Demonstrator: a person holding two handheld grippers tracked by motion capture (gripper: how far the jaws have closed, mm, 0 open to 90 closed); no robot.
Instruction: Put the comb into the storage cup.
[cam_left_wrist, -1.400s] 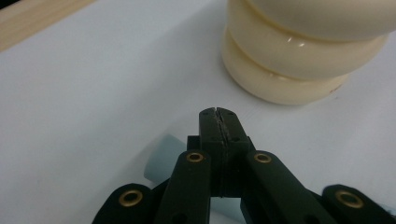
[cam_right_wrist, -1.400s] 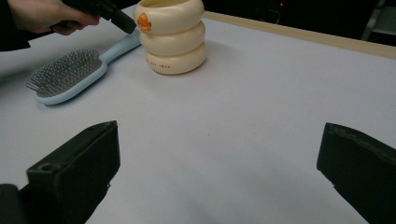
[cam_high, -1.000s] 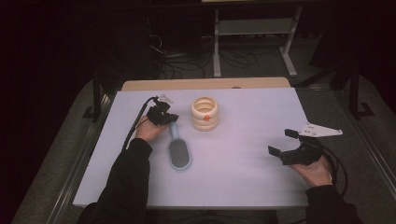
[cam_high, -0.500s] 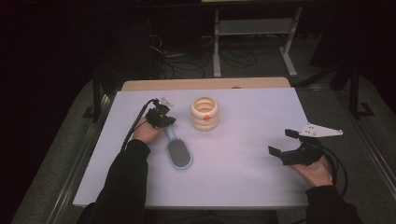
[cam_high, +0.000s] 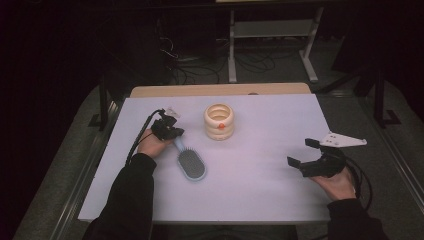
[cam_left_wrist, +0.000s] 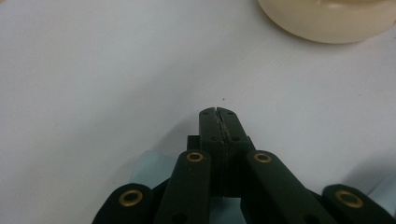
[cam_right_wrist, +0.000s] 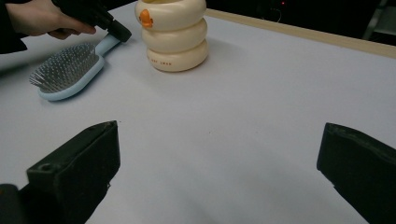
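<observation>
Cream ringed container (cam_high: 219, 121) upright, contents unseen; left hand-held gripper (cam_high: 172, 134) clamping hairbrush (cam_high: 190, 162) handle, right hand-held gripper (cam_high: 306, 152) wide.

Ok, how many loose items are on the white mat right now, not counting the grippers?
2. A light blue hairbrush lies left of centre, its handle at the left gripper. A cream ringed container stands just beyond it, near the mat's far edge.

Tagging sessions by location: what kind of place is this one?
Probably a lab or workshop data-collection bench, not a home. A white-covered table stands in a dark room, loose cables run over the floor behind it beside a metal stand, and a person works two handheld grippers, left gripper and right gripper.
</observation>
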